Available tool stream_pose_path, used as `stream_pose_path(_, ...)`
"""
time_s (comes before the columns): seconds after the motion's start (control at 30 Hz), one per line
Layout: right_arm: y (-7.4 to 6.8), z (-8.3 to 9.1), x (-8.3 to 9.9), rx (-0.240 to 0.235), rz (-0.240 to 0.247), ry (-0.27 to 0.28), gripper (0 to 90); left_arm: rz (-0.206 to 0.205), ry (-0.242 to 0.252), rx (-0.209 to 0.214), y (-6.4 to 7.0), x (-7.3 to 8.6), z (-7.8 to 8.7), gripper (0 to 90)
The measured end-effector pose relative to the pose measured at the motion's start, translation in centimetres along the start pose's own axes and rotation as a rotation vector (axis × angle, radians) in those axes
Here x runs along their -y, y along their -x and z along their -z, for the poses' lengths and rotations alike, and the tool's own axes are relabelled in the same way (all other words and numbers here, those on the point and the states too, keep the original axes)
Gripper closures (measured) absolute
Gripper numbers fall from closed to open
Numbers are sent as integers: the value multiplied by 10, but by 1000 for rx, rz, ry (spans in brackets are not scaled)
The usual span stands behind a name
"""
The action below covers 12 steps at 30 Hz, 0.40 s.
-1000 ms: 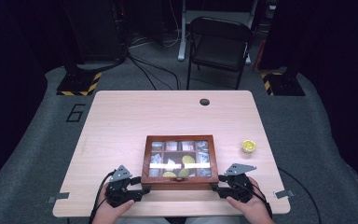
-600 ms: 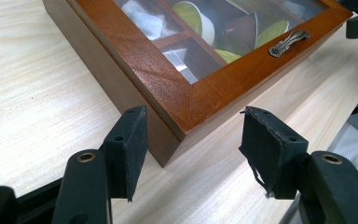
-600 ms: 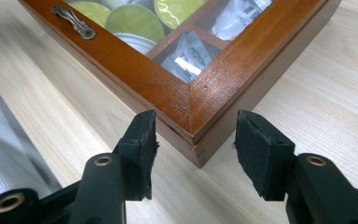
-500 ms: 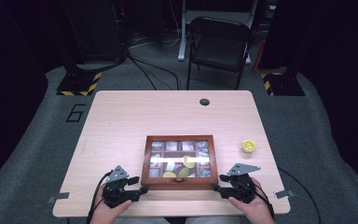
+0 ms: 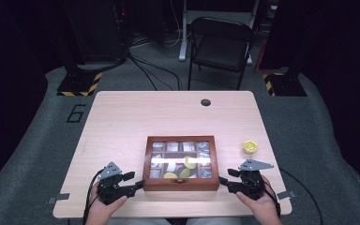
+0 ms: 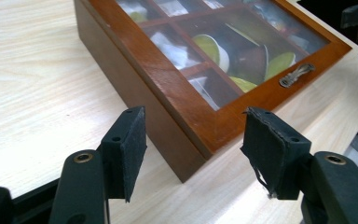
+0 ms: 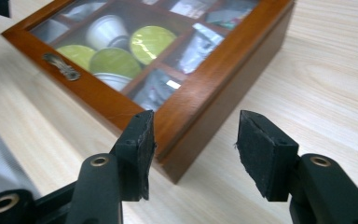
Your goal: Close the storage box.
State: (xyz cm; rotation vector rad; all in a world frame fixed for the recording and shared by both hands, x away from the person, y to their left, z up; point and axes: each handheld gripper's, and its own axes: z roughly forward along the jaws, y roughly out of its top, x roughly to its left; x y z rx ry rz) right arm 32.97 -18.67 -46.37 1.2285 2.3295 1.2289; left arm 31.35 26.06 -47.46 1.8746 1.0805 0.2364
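Observation:
A brown wooden box [image 5: 180, 185] with a closed glass lid lies near the table's front edge; green-topped capsules and sachets show inside. Its metal clasp [image 6: 296, 74] sits on the front rim. My left gripper [image 5: 138, 184] stands open at the box's front left corner [image 6: 186, 168], jaws apart on either side of that corner without touching. My right gripper [image 5: 222, 180] is open at the front right corner [image 7: 172, 165], that corner lying between its jaws. A hand holds each gripper from below.
A small yellow capsule [image 5: 250, 146] rests on the table right of the box. A round cable hole [image 5: 206, 102] is near the far edge. A black folding chair [image 5: 220, 44] stands beyond the light wooden table [image 5: 122, 122].
The box has slid slightly toward the far side. Both grippers have edged inward toward its front corners.

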Motion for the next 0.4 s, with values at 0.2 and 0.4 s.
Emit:
stream_pose_path(0.2,14,-2,2,49,-34,7,431,7,-3,3,-4,-1,-2,376)
stream_pose_path(0.4,21,-2,4,67,-64,18,375,-30,-48,46,5,3,-8,358)
